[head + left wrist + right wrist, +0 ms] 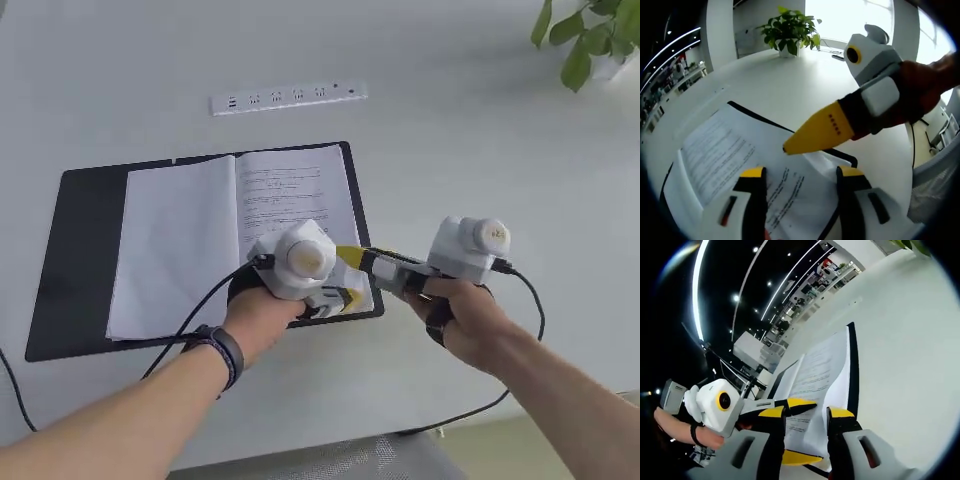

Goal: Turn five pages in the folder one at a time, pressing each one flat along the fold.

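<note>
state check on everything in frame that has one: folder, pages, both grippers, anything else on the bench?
folder: open, lying flat
left page: flat, blank side up
right page: flat, printed side up
left gripper: open, over the right page's near corner
right gripper: open, tips at the right page's outer edge, nothing clamped
power strip: no plugs seen in it
plant: upright

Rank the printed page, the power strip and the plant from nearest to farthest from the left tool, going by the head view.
1. Printed page, right half of the folder, just under the left tool.
2. Power strip, on the table beyond the folder.
3. Plant, far right corner.
</note>
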Tool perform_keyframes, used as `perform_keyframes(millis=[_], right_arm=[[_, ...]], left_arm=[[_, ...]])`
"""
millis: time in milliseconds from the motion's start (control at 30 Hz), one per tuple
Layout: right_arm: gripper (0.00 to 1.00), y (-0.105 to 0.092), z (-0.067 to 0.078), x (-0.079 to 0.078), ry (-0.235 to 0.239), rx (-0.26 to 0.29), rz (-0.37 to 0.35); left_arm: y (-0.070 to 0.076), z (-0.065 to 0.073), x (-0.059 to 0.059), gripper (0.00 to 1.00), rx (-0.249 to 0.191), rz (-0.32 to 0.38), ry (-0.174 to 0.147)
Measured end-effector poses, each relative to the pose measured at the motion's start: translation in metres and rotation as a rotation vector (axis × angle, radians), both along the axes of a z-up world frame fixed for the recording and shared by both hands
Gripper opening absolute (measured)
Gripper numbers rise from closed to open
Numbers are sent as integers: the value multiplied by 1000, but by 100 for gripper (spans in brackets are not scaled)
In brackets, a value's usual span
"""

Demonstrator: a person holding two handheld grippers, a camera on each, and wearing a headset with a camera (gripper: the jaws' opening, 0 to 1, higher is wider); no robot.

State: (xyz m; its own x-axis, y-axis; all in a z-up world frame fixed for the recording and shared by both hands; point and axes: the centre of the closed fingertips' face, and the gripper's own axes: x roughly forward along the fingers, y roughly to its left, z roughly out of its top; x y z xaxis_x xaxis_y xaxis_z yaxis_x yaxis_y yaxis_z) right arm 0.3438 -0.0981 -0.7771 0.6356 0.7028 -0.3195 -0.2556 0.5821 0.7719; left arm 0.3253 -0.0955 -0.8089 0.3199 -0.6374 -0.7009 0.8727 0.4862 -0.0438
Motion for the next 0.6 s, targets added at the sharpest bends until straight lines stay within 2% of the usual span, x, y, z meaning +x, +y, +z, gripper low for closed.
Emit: perform_keyframes(millis=[167, 267, 367, 433, 600], right_arm=[[21, 2, -7, -4, 22, 0, -10], [13, -3, -6, -4, 26, 17, -43], [6, -5, -7, -4, 31, 20, -47], [4, -6, -7, -6, 37, 24, -53], [1, -6, -3, -6, 39, 41, -55]], left_arm=[[0, 0, 0, 56, 2, -1, 6], [0, 1, 0, 56, 0, -1, 15], [-1, 2, -1, 58, -7, 6, 34], [-2, 4, -3, 61, -12, 9, 47], [0, 6, -10, 64, -12, 6, 58]])
